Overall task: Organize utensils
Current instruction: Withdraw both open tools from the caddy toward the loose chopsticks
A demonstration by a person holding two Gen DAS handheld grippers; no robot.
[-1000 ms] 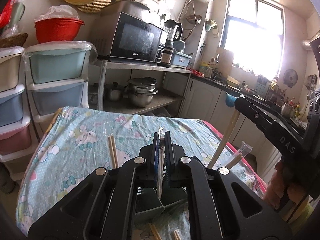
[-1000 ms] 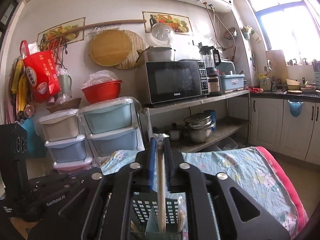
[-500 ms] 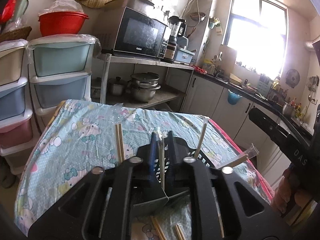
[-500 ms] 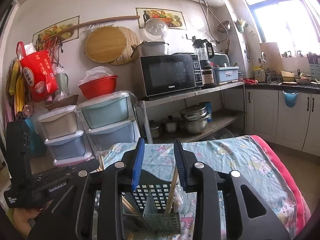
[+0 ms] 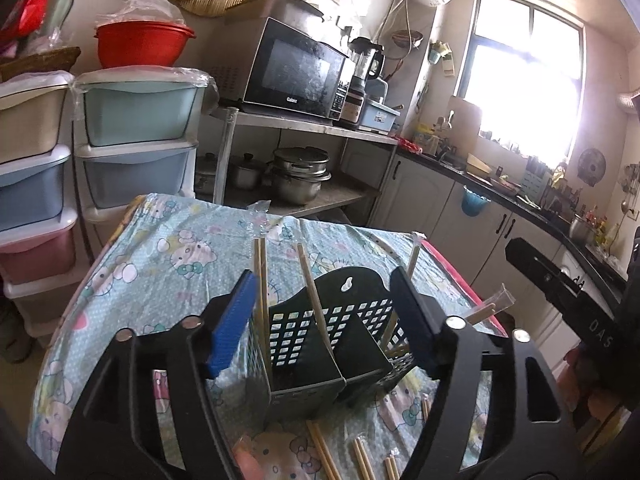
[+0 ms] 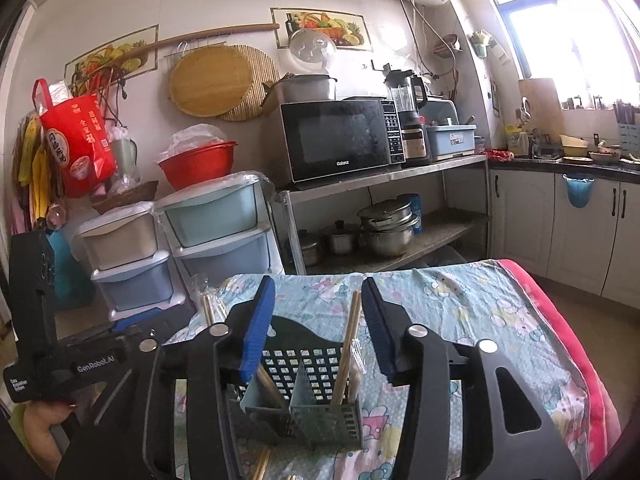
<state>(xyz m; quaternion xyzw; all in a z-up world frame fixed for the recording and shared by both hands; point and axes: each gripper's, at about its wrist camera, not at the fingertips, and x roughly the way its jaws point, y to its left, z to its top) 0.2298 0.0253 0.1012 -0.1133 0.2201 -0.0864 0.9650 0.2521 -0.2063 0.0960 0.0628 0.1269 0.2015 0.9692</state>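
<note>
A dark perforated utensil caddy (image 5: 340,332) with dividers stands on the Hello Kitty tablecloth (image 5: 168,264); it also shows in the right wrist view (image 6: 308,384). Wooden chopsticks (image 5: 314,300), some in clear wrappers, stand in its compartments, one pair in the right wrist view (image 6: 347,356). Loose chopsticks (image 5: 332,456) lie on the cloth in front. My left gripper (image 5: 324,320) is open and empty above the caddy. My right gripper (image 6: 318,332) is open and empty over the caddy, beside the standing chopsticks.
Stacked plastic drawers (image 5: 136,152) stand behind the table on the left. A metal rack holds a microwave (image 6: 340,140) and pots (image 6: 388,228). White cabinets and a counter (image 6: 560,216) run along the right. The other hand-held gripper (image 5: 580,308) shows at the right.
Both grippers opened and let go of their chopsticks, which now stand in the caddy. Both grippers have pulled back slightly.
</note>
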